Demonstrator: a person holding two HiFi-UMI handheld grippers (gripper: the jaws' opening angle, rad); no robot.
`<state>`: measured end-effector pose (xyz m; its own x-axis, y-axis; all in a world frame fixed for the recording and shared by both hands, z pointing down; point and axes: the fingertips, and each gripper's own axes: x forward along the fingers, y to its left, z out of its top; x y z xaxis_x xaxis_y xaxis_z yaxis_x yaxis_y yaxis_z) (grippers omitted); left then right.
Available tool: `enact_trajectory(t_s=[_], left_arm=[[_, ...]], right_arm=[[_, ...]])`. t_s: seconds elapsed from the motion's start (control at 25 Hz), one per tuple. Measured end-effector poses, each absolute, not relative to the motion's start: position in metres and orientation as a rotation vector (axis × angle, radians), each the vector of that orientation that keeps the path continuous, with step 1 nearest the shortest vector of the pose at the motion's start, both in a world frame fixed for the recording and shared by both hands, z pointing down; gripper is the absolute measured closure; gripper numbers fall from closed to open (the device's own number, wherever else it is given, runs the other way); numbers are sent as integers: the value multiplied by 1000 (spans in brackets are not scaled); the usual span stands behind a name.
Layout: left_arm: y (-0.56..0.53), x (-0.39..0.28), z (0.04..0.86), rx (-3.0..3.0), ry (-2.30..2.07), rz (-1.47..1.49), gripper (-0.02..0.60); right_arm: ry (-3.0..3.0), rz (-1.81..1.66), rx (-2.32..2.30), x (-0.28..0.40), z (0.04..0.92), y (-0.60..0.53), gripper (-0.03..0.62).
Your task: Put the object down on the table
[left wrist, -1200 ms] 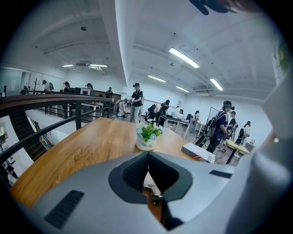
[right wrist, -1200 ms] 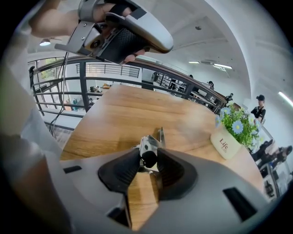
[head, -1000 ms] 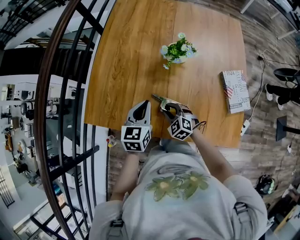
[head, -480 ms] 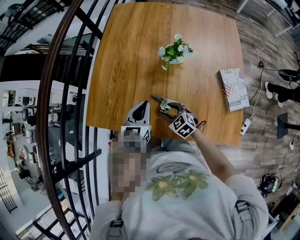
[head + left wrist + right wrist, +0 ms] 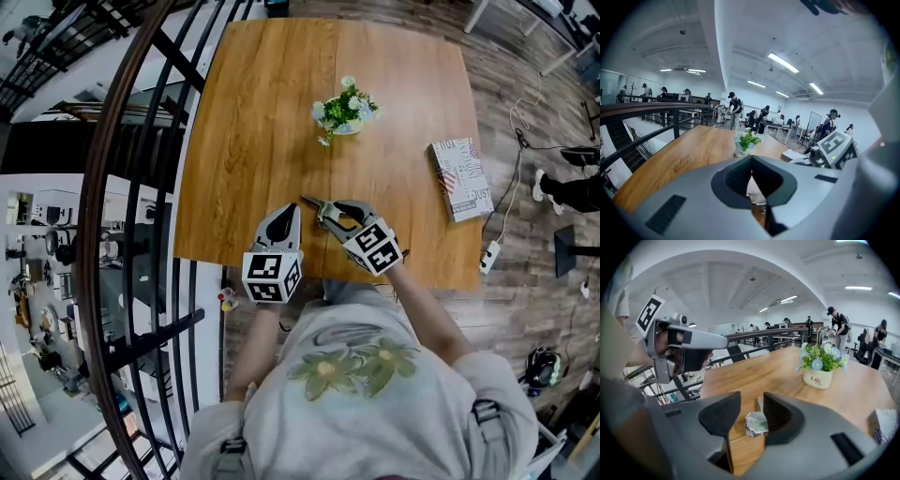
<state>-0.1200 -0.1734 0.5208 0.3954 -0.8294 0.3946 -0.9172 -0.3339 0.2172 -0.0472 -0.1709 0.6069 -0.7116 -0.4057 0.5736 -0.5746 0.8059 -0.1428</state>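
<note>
Above one wooden tabletop (image 5: 253, 122) two grippers are hovering: on the left gripper (image 5: 294, 208) fingers are pressing together; on the right gripper (image 5: 751, 401) fingers, just closing, are standing apart around one crumpled silvery wrapper (image 5: 756, 424) lying on the wood, clear only in that gripper's view. Beyond are sitting one flowerpot (image 5: 343, 112) and, rightward, one book (image 5: 459, 178).

I wear a pale grey short-sleeved T-shirt (image 5: 394, 403) with a green and yellow flower print across it, and straps (image 5: 485, 413) with grey buckles over both shoulders. My left gripper (image 5: 294, 208) and right gripper (image 5: 325, 212) have smooth grey shells and black ribbed fingers (image 5: 780, 413), and each carries a white cube (image 5: 272, 277) printed with black square markers.
</note>
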Motion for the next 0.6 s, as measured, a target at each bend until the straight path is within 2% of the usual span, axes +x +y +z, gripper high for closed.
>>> enact_trajectory(t_s=[0.24, 0.32, 0.36, 0.6], left_arm=[[-171, -114, 511, 2287, -1504, 275, 569], [-171, -112, 506, 2298, -1507, 266, 569], [-170, -111, 505, 2302, -1509, 262, 569], [-165, -107, 498, 2321, -1517, 241, 568]], right_arm=[[-2511, 447, 759, -49, 571, -169, 487], [-2534, 468, 779, -47, 559, -168, 565], [-2544, 476, 787, -47, 553, -166, 582], [-2611, 409, 860, -42, 522, -157, 585]])
